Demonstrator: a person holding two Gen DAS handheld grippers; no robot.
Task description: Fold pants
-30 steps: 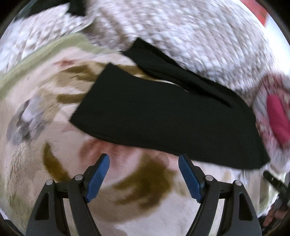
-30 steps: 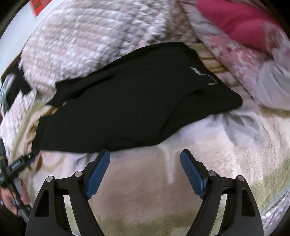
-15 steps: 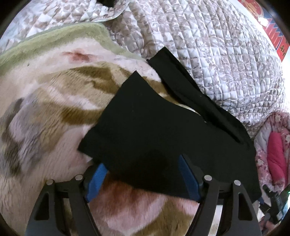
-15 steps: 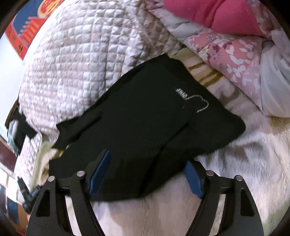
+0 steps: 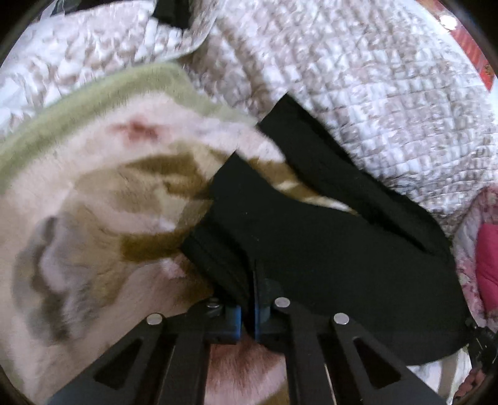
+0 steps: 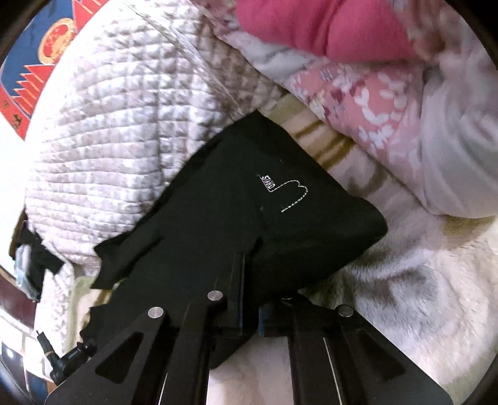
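Black pants (image 5: 326,249) lie across a plush patterned blanket (image 5: 93,193), their legs reaching toward a quilted cover. My left gripper (image 5: 247,311) is shut on the near edge of the pants at the leg end, and the cloth bunches up between the blue pads. In the right wrist view the pants (image 6: 249,218) show a small white stitched logo (image 6: 286,193) near the waist. My right gripper (image 6: 249,311) is shut on the near edge of the pants at that end. The fingertips of both grippers are hidden in the cloth.
A grey-white quilted cover (image 5: 358,78) is heaped behind the pants. Pink floral bedding with a red cushion (image 6: 326,28) lies at the waist end. A red and blue picture (image 6: 34,62) hangs on the wall. A dark cloth (image 6: 34,264) sits at the far left.
Both grippers went from wide open in front of the pants to over the near edge, then closed on the cloth. The fabric now bunches at each gripper.
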